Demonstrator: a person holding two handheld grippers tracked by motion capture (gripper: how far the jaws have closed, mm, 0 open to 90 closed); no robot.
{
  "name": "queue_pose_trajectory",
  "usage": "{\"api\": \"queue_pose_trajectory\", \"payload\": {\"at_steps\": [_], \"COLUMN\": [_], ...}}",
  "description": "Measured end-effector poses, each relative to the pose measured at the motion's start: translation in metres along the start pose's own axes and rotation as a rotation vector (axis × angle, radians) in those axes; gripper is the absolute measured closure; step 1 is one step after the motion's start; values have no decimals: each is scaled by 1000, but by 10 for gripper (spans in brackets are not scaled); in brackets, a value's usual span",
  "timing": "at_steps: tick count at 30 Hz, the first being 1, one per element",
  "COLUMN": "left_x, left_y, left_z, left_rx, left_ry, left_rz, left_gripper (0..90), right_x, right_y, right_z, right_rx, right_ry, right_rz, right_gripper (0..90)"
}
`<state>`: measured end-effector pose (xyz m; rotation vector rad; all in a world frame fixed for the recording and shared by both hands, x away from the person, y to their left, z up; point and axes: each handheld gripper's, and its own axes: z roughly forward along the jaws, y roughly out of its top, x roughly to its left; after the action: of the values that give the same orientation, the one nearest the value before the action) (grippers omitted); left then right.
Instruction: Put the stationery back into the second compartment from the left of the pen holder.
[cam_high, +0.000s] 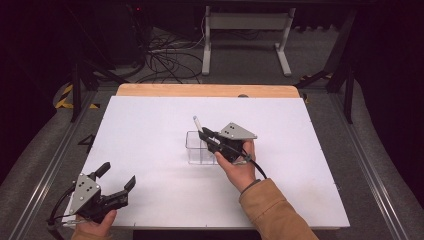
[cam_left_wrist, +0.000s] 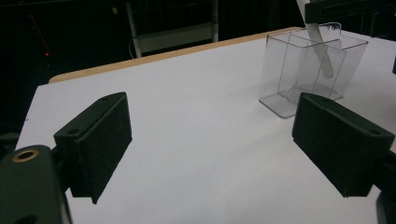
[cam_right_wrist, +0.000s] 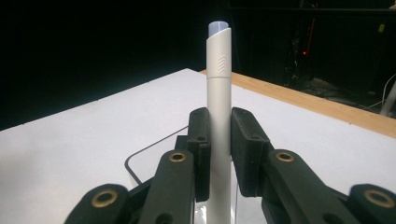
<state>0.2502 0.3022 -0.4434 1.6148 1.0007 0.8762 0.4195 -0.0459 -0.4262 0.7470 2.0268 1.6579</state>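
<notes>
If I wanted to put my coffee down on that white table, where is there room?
Most of the white table is bare: the far strip by the wooden edge, the left side between the clear box and the open left claw, and the right side. It is crowded around the box, where the right claw holds a white pen.

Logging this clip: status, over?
Right hand-held gripper shut on white pen, lowered into clear holder. Left hand-held gripper open, idle. Nothing obstructing.

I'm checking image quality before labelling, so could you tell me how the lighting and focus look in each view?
High view: white table evenly bright, surroundings dark. Left gripper view: dim, bluish; clear container is sharp. Right gripper view: pen sharp against black background.
</notes>
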Motion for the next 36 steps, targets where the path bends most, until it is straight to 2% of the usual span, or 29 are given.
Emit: {"api": "queue_pose_trajectory", "payload": {"at_steps": [1,4,8,12,16,18,24,31,36], "left_x": [0,1,0,0,0,0,0,0,0], "left_y": [0,0,0,0,0,1,1,1,0], "left_z": [0,0,0,1,1,0,1,1,1], "left_rx": [0,2,1,2,3,1,2,1,1], "left_ry": [0,-2,0,-1,-3,-2,-1,-2,0], "left_rz": [0,2,1,1,3,-1,1,2,-1], "left_gripper": [127,127,127,126,126,126,126,126,126], "right_x": [0,-1,-5,-8,-10,-11,-13,-20,-27], "right_y": [0,3,6,12,22,28,39,43,44], "right_z": [-1,-4,-9,-16,-25,-30,-46,-61,-79], "right_rx": [3,-13,-29,-31,-27,-26,-47,-45,-49], "right_ry": [1,-1,-19,-33,-36,-37,-36,-48,-51], "right_rz": [4,17,15,13,-13,-38,-61,-83,-102], "right_gripper": [780,638,527,452,390,367,324,304,291]}}
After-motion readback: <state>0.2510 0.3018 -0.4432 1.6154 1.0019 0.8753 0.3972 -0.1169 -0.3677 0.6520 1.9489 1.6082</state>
